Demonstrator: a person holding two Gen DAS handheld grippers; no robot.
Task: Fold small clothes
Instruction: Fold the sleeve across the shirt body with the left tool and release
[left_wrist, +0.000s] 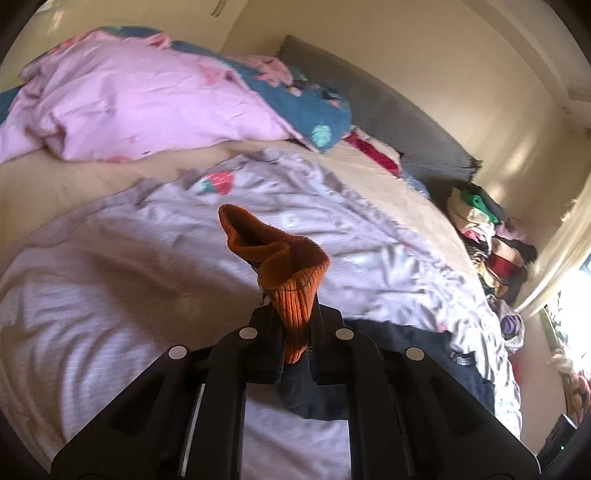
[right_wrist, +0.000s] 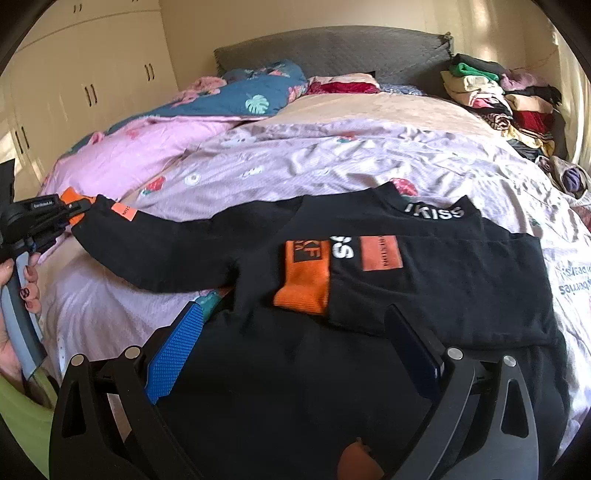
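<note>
Now the left gripper (left_wrist: 295, 325), clamped on the orange cuff (left_wrist: 284, 266), holds the top's (right_wrist: 424, 280) sleeve stretched leftward across the bed (right_wrist: 332, 162), while the right gripper (right_wrist: 295, 354) hovers wide open and empty over the torso, nearer the hem.

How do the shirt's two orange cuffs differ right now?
The left sleeve cuff is pinched in the shut left gripper and stretched out sideways; the folded-in cuff lies flat on the black shirt, free. The right gripper hovers open, empty. Both cuffs are orange ribbed knit.
</note>
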